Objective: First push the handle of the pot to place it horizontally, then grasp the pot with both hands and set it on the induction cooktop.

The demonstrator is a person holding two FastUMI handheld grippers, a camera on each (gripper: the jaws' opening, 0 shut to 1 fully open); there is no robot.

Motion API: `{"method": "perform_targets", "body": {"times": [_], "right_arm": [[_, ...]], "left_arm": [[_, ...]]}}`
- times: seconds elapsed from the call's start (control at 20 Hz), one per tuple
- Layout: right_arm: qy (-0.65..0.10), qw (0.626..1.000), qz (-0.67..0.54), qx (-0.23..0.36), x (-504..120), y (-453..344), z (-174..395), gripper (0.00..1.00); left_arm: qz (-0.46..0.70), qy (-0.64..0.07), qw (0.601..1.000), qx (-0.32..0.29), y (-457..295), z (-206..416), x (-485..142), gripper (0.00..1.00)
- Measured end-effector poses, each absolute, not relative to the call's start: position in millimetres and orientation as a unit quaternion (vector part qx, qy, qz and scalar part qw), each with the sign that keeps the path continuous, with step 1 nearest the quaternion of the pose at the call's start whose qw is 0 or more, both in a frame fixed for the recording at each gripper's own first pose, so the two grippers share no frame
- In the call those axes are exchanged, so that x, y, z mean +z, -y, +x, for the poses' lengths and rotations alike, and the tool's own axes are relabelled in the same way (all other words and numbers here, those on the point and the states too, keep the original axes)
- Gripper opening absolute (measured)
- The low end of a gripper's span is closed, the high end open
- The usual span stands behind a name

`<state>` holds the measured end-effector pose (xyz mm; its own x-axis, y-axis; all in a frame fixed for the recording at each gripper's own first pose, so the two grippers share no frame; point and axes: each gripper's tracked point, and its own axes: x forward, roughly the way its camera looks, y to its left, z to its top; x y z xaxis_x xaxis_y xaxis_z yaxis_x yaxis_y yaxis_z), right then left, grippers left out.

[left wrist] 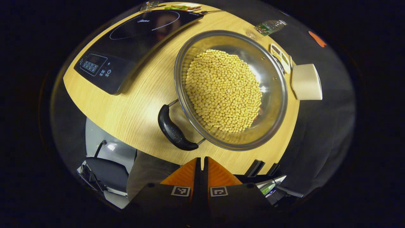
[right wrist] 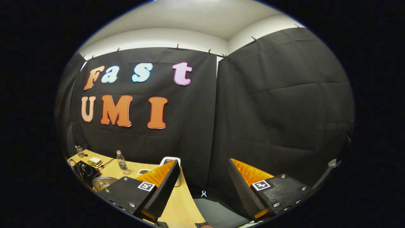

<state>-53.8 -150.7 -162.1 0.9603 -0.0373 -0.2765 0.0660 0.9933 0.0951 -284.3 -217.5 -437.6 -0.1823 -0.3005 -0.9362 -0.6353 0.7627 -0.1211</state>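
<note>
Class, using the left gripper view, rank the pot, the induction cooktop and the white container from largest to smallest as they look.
1. Pot and induction cooktop: too alike to rank.
2. White container, clearly smallest.

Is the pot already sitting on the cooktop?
No, the pot of beans stands on the bare wooden table beside the cooktop, apart from it.

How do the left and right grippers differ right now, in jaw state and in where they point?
The left gripper has its jaws closed together; the right gripper has its jaws spread wide. The left gripper looks down on the pot and sits just short of its black handle; the right gripper faces the booth wall, with the pot low to one side. Both hold nothing and have orange fingers.
</note>
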Motion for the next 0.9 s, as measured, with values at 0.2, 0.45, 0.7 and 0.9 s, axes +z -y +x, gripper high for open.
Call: {"method": "perform_targets", "body": {"times": [0.2, 0.45, 0.7, 0.9], "right_arm": [[-0.147, 0.987, 0.046, -0.053, -160.1, 154.0, -66.3, 0.95], [-0.147, 0.985, 0.050, -0.070, -150.9, 136.9, -62.7, 0.95], [-0.153, 0.986, 0.041, -0.050, -147.7, 103.3, -54.5, 0.95], [-0.154, 0.987, 0.034, -0.040, -143.2, 84.8, -49.7, 0.95]], "left_arm": [[-0.322, -0.756, 0.542, 0.177, 211.3, -278.8, -455.4, 0.09], [-0.319, -0.772, 0.526, 0.158, 207.9, -278.4, -458.4, 0.09], [-0.288, -0.767, 0.549, 0.166, 194.6, -273.2, -460.0, 0.09], [-0.248, -0.765, 0.569, 0.171, 167.8, -263.3, -463.2, 0.09]]}}
